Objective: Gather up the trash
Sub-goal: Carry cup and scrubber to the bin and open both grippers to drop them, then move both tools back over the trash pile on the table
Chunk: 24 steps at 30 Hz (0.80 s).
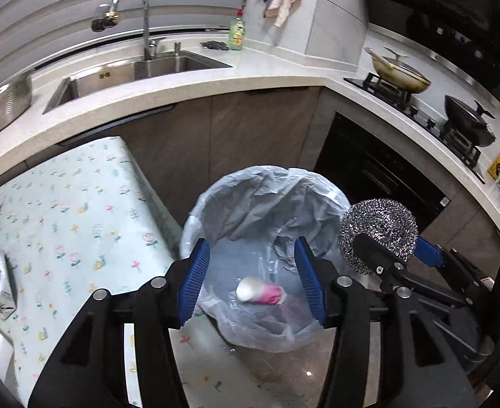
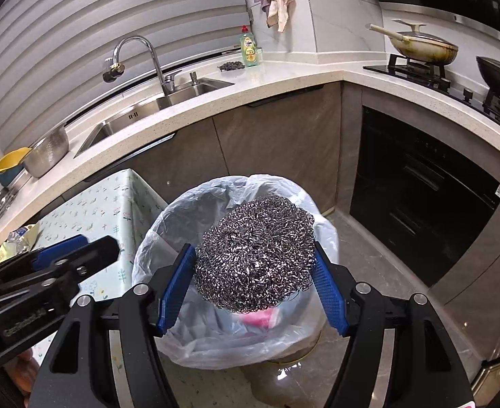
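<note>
My left tool (image 1: 253,282) is apart and holds nothing. A pink wrapper (image 1: 262,290) already lies in the trash bag (image 1: 246,193). My right tool (image 2: 255,284) squeezes the steel scrubber (image 2: 255,251) right over the bag. It must drop next, I think.

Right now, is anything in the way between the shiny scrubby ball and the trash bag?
Nothing visible. The right gripper holds the steel wool ball over the open bag. Only a pink wrapper lies inside.
</note>
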{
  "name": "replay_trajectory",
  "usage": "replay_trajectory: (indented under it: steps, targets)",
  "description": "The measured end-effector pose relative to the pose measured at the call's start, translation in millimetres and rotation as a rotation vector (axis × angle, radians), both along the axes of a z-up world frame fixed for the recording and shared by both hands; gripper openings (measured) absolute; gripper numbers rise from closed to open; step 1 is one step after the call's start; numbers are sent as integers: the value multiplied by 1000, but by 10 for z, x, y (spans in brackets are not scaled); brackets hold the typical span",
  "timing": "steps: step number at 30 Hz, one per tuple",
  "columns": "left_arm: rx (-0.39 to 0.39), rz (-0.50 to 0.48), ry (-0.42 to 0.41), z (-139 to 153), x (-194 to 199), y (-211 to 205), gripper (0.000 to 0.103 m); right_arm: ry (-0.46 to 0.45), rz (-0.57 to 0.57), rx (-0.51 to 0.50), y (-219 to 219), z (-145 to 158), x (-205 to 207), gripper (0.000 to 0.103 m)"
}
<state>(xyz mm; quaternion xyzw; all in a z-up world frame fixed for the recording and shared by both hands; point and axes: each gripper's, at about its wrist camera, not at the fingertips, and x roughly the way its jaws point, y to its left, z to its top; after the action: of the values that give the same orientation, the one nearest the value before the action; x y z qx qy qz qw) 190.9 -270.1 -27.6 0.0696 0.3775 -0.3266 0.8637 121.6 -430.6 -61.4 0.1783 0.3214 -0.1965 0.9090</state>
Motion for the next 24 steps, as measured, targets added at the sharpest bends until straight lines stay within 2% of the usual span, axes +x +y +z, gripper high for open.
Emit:
replay_trajectory:
  steps: [2, 6, 9, 12, 20, 24]
  targets:
    - [10, 29, -17, 13, 3, 74, 53, 0, 12, 4, 22, -3, 75, 68]
    - [19, 95, -33, 11, 20, 245, 69, 4, 27, -17, 94, -1, 228, 73]
    - [27, 150, -45, 17, 38, 368, 76, -1, 39, -27, 158, 56, 289, 76]
    - [22, 194, -49, 46, 33, 515, 79, -24, 36, -38, 246, 146, 263, 84]
    - [3, 273, -63, 162, -76, 878, 80, -41, 90, -76, 588, 361, 161, 84]
    - [-2, 313, -83, 244, -167, 1073, 85, -47, 114, -77, 790, 450, 90, 84]
